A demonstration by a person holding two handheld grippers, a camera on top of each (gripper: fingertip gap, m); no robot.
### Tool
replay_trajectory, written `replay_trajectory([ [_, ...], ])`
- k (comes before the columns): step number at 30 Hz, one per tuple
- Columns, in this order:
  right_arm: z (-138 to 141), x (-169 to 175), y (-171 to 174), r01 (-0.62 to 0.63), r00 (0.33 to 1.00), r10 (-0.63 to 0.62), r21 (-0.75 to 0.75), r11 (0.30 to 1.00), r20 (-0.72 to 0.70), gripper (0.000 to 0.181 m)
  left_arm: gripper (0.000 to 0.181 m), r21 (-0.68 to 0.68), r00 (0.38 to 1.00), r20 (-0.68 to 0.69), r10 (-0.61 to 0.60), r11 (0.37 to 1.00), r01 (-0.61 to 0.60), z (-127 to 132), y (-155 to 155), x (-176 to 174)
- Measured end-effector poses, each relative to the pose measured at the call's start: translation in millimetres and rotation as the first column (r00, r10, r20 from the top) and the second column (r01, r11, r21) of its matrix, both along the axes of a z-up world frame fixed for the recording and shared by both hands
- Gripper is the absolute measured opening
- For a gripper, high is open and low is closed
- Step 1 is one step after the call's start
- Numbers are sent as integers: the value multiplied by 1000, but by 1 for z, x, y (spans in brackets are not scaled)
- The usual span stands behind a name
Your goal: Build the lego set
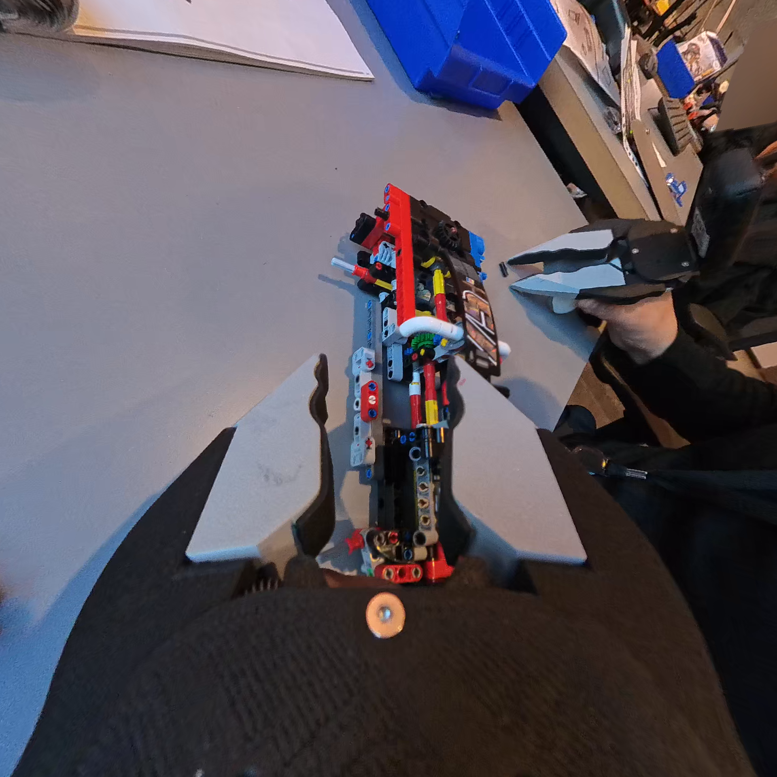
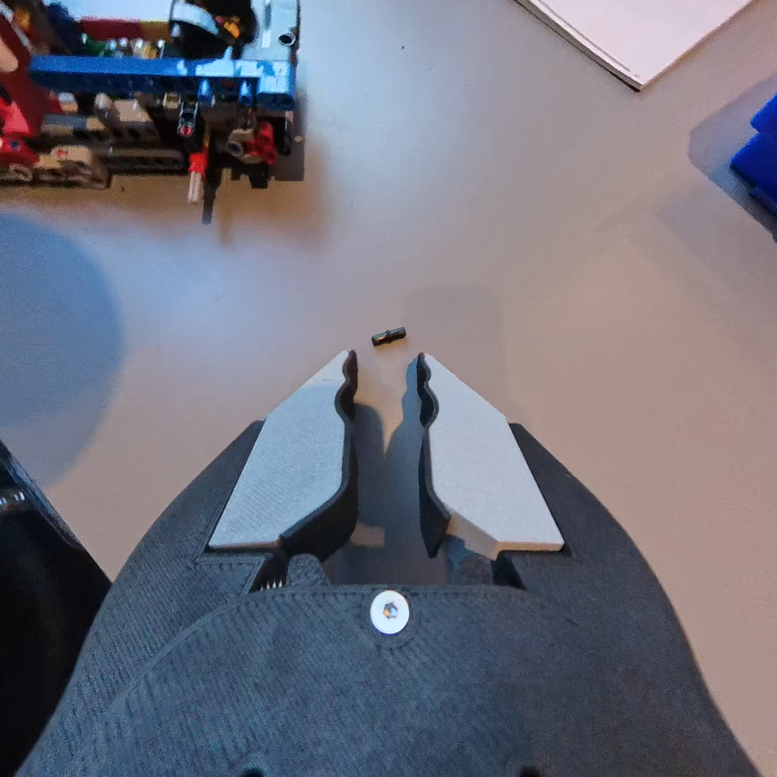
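The left tongs (image 1: pixel 389 378) are spread around the near end of a long, partly built lego model of red, black, grey and yellow beams (image 1: pixel 410 357), which lies on the pale grey tabletop (image 1: pixel 168 252); the right finger (image 1: pixel 496 462) seems to press against the model's side, while a gap shows between the left finger (image 1: pixel 273 454) and the model, though the wide-angle view makes contact hard to judge. The model carries a curved white tube across its middle and a black printed panel on its right flank. Beyond the model's right flank, the right tongs (image 1: pixel 511 273) lie low over the tabletop near its edge, held by a person's hand (image 1: pixel 626 323) in a black sleeve. In the right wrist view these right tongs (image 2: pixel 387 357) stand parted and hold nothing, their tips just short of a small black lego connector pin (image 2: pixel 389 336) lying on the tabletop (image 2: pixel 546 252). The lego model (image 2: pixel 159 96) sits well apart, at upper left. A white paper booklet (image 1: pixel 218 33) and a blue plastic bin (image 1: pixel 462 46) rest at the far side.
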State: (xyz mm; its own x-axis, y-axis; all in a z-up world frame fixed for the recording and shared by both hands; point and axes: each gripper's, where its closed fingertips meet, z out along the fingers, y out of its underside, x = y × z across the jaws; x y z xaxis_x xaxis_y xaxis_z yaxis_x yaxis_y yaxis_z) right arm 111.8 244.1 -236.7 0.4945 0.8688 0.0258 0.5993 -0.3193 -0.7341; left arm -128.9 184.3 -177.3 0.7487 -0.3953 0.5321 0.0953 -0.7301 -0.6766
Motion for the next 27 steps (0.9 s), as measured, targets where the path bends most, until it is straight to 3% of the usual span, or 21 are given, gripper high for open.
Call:
replay_trajectory([
  [3, 0, -7, 3, 43, 999, -43, -3, 999, -3, 26, 54, 4, 1000, -5, -11, 1000, 11, 3, 1, 6],
  [5, 0, -11, 6, 46, 999, -46, 17, 999, 10, 14, 54, 5, 1000, -3, -15, 1000, 15, 4, 2, 8],
  [12, 0, -18, 4, -113, 992, 108, 76, 991, 65, 7, 54, -15, 1000, 2, -11, 1000, 11, -2, 0, 5],
  [16, 7, -10, -7, -120, 992, 116, 95, 988, 42, 22, 54, -13, 1000, 12, 1, 1000, -1, -1, 1, 2],
  [20, 0, -2, -5, -83, 995, 76, 94, 992, 69, 14, 53, -8, 1000, 17, 2, 1000, -2, 0, 4, 2],
  [25, 1, -4, 6, -138, 989, 132, 116, 984, 63, 24, 53, -16, 1000, -8, -21, 1000, 20, 0, 3, 9],
  [27, 0, -4, 2, -193, 981, 191, 68, 979, 36, 17, 53, -18, 1000, -22, -19, 1000, 18, 1, 2, 8],
])
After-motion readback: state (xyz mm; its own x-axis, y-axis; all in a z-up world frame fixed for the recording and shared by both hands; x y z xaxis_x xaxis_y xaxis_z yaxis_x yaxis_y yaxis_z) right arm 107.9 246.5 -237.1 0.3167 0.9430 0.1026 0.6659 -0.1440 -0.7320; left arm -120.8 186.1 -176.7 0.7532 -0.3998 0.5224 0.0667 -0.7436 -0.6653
